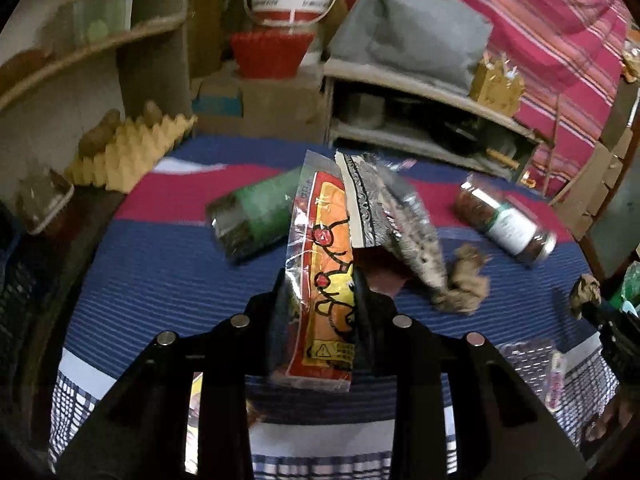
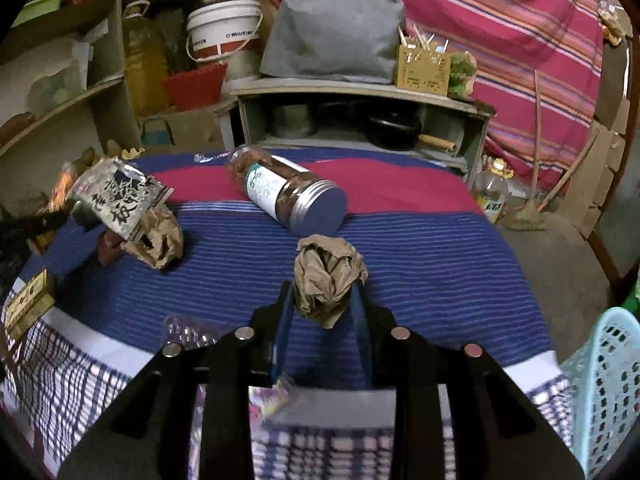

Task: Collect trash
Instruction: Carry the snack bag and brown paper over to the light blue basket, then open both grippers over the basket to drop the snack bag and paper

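Left tool [image 1: 320, 280]: angled downward, pinching an orange snack wrapper [image 1: 326, 276] at centre frame, lifted above the striped cloth [image 1: 160, 264].
Wrapper axis: long side runs up the frame, top leaning slightly left; clear-edged plastic, red and yellow print.
Right tool [image 2: 322, 300]: tilted down, clamped on a crumpled brown paper ball [image 2: 326, 280], centre frame.
Nearby: jar [image 2: 288, 196] lying on its side above the ball.

Orange-red wrapper [image 1: 326, 280]; brown paper ball [image 2: 326, 280]; blue-striped cloth [image 2: 440, 272].
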`<state>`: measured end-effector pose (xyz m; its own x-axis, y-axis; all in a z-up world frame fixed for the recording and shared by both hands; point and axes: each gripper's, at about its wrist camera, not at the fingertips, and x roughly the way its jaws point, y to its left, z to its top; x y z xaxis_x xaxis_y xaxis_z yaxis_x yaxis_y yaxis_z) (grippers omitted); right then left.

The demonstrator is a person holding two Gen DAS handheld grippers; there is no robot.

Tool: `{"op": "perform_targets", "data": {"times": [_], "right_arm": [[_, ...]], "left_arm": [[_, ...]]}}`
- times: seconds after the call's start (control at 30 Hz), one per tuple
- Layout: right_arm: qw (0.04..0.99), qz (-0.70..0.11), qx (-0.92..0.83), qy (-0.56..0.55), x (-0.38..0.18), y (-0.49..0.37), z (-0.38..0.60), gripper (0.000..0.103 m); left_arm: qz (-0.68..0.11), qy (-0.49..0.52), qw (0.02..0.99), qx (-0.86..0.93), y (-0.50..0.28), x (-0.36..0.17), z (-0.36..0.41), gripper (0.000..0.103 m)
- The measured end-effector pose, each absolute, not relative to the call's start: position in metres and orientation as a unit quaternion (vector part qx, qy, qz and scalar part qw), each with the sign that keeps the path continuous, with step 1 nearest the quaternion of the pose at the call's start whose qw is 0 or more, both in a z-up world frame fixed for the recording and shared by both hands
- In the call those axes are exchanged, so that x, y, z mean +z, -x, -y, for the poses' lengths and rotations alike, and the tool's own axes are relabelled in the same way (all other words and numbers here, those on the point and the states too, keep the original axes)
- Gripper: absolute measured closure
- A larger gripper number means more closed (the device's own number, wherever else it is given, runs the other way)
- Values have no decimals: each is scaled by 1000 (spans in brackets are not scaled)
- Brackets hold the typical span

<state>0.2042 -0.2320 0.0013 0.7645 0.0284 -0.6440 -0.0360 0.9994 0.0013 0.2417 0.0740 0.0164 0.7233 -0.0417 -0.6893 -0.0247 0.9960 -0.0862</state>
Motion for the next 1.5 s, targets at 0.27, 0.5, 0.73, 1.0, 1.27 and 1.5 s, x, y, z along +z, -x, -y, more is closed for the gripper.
{"op": "perform_targets", "data": {"times": [0.27,0.5,0.73,1.0,1.27,1.5], "right_arm": [[946,-324,-5,13,24,-166,271,73],[948,-315,-42,4,35,-135,317,73],[947,-311,-78,-17,35,-113,369,73],[945,-304,-116,-41,35,-84,423,73],[938,-299,-162,-63,28,-51,476,73],[934,-291,-190,-87,17,-30,510,73]], "left_arm": [[-332,34,941,-53,-222,45,-12,73],[-336,12,936,-104,-217,42,54,73],[-341,-5,930,-137,-209,38,107,73],[-348,-24,918,-186,-194,34,171,73],[-337,-64,907,-245,-166,30,249,73],[-294,-90,903,-300,-133,29,311,73]]}}
